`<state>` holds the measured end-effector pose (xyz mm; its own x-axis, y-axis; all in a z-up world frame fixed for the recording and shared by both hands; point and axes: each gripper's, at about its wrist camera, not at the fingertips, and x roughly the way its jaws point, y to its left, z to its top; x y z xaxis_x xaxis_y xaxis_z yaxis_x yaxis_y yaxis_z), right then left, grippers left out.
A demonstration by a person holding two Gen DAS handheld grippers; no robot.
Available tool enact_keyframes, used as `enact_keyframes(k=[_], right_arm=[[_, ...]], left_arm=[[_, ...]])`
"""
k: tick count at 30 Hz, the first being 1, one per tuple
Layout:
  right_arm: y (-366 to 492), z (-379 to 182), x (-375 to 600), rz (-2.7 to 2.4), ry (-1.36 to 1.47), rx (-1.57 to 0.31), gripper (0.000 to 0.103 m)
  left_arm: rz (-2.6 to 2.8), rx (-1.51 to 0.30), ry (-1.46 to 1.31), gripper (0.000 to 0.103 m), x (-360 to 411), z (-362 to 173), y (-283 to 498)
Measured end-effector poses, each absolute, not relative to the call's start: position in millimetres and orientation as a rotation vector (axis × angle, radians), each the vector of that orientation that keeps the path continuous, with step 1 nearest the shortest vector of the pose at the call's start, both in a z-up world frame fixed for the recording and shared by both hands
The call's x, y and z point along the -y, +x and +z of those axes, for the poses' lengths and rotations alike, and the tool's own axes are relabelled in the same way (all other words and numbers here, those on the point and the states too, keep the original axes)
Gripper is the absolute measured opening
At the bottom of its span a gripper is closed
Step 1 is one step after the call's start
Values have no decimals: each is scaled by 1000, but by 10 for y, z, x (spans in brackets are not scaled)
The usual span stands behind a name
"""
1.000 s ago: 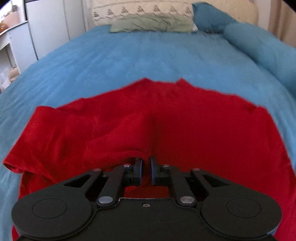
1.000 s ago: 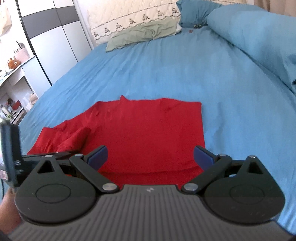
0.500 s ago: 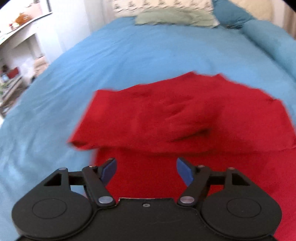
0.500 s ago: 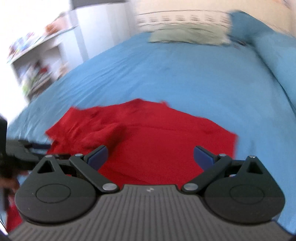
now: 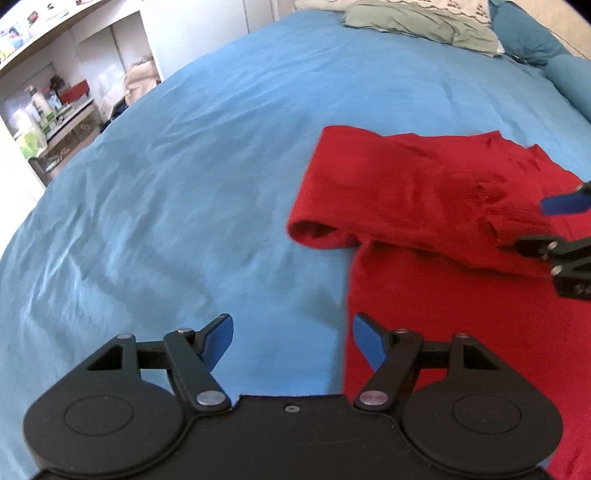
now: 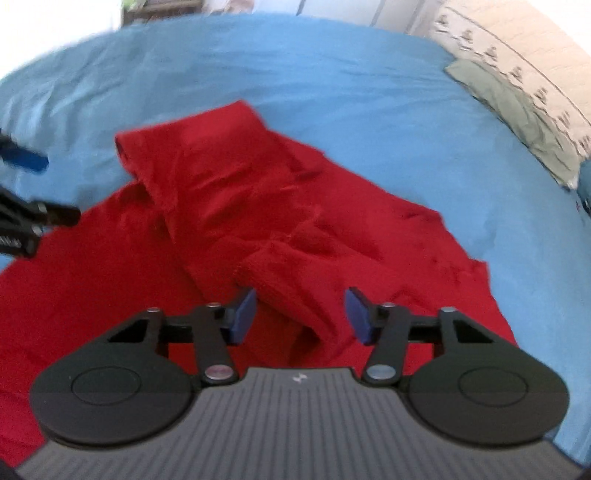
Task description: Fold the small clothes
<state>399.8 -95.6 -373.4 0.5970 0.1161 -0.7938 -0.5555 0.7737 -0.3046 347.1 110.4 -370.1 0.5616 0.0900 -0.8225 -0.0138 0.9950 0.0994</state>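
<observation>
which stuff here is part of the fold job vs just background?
Job:
red garment, one sleeve folded across it
left gripper, open
right gripper, open

Background:
blue bedsheet
green pillow
patterned pillow
shelves with clutter

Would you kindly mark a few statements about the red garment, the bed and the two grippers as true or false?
1. The red garment lies on a blue bedsheet. True.
2. The left gripper is clamped on the garment. False: its jaws are open and hold nothing.
3. The sleeve is folded across the body of the garment. True.
4. The right gripper is shut. False: its jaws are apart, over the red cloth.
5. A green pillow lies at the far end of the bed. True.
</observation>
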Motion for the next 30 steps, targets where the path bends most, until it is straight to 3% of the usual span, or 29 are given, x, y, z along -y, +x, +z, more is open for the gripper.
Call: enact_keyframes(k=[3, 4, 6, 15, 21, 23, 25, 27, 30], right_arm=[[4028, -3894, 789, 441, -664, -869, 39], [4034, -3919, 771, 438, -676, -868, 37], [4050, -3917, 770, 423, -672, -863, 21], [3988, -3311, 1724, 140, -321, -804, 20], [3891, -3644, 2539, -29, -37, -936, 20], [3844, -3756, 2691, -15, 80, -951, 25], [3782, -3800, 2777, -17, 176, -940, 40], [3707, -3788, 2836, -17, 265, -903, 75], [3671, -3794, 2885, -39, 331, -883, 78]], left_arm=[[59, -977, 72, 77, -1156, -3721, 3489], [57, -980, 68, 77, -1171, -3727, 3506], [53, -981, 64, 77, -1167, -3732, 3517], [22, -968, 60, 77, -1071, -3705, 3666], [20, -977, 55, 77, -960, -3763, 3750], [25, -980, 57, 77, -932, -3774, 3763], [25, -978, 53, 77, -917, -3772, 3762], [24, -977, 59, 77, -904, -3772, 3761], [22, -977, 66, 77, -887, -3772, 3770]])
